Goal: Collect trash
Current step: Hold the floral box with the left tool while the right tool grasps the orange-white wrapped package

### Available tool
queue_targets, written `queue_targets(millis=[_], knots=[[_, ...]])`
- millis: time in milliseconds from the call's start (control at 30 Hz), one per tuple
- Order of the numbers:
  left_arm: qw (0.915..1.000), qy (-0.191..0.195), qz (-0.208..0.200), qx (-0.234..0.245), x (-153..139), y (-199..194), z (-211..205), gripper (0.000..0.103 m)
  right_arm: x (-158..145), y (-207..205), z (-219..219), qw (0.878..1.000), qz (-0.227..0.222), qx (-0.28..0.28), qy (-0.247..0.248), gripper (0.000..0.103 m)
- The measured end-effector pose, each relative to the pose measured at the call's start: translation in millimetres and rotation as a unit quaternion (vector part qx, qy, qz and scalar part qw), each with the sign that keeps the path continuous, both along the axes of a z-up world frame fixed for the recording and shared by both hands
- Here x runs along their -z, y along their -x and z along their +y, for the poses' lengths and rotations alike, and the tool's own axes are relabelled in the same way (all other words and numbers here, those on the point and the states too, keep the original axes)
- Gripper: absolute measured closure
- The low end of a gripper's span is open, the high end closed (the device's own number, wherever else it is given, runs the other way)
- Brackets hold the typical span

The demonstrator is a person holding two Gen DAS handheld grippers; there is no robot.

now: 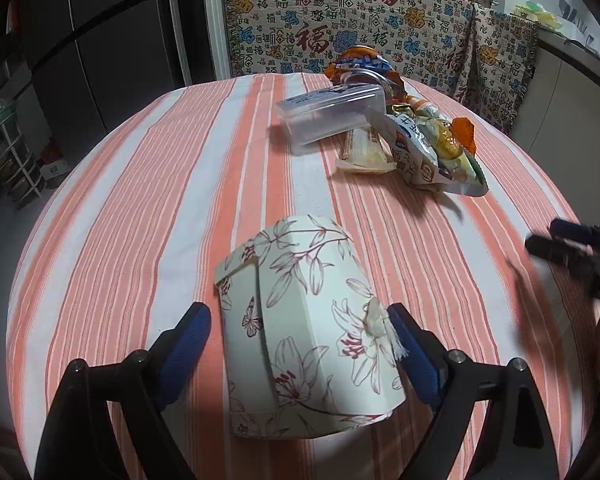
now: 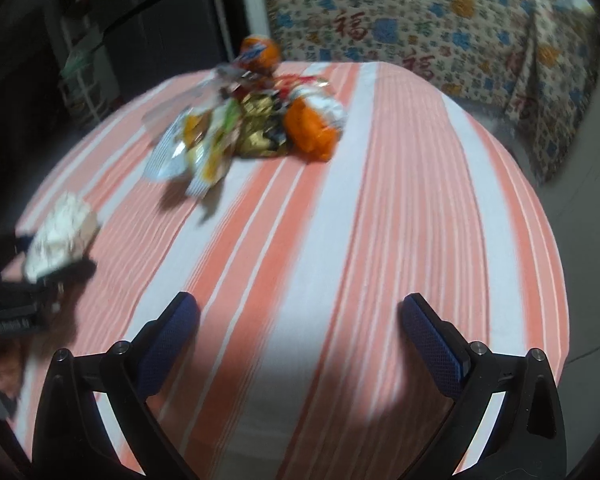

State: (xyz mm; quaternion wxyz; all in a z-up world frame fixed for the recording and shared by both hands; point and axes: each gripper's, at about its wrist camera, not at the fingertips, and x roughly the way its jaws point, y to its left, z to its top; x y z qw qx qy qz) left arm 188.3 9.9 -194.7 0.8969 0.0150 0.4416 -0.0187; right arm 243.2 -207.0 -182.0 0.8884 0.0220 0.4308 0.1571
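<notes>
The pile of crinkly snack wrappers (image 1: 432, 140), orange and white and gold, is lying at the far side of the round table with the orange and white striped cloth (image 1: 148, 208); a clear plastic box (image 1: 328, 114) on its side is touching the pile on the left, and an orange and blue packet (image 1: 360, 66) is peeking up behind it; in the right wrist view the same pile (image 2: 244, 120) is looking blurry, so I cannot tell each wrapper apart. Nearer in, the white paper bin with red flower drawings (image 1: 304, 328) is sitting between the fingers of the left gripper (image 1: 300, 336); the right blue pad (image 1: 410, 344) is touching the bin's side and the left pad seems a bit apart from it, so I cannot tell if the jaws are really squeezing it or just standing around it. The right gripper (image 2: 300, 332) is hanging over bare cloth with its jaws spread wide and nothing between them. The pile is lying straight ahead and a bit to the left of the right gripper, well apart from it; the long white wrapper is pointing toward the near left. I think the right gripper is the free one for the trash, so it is needing to go forward and left to reach the pile, while the left one is busy with the bin. Behind the table a blanket with red letters and blue flowers (image 1: 340, 16) is hanging.
</notes>
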Motion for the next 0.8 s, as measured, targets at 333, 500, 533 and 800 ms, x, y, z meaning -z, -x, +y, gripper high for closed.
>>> queue_targets(millis=[333, 500, 533, 800], knots=[[1.0, 0.0, 0.0, 0.0, -0.3, 0.9, 0.3, 0.012, -27.2, -101.4, 1.3, 0.996, 0.013, 0.021, -0.087, 0.023], [1.0, 0.0, 0.0, 0.0, -0.6, 0.9, 0.3, 0.012, -9.9, -143.7, 7.0, 0.991, 0.068, 0.045, -0.102, 0.034], [1.0, 0.0, 0.0, 0.0, -0.5, 1.0, 0.3, 0.012, -4.8, -146.5, 8.0, 0.99, 0.081, 0.042, -0.105, 0.039], [1.0, 0.0, 0.0, 0.001, -0.4, 0.9, 0.5, 0.012, -31.7, -76.6, 1.1, 0.999, -0.005, 0.032, -0.011, 0.059]])
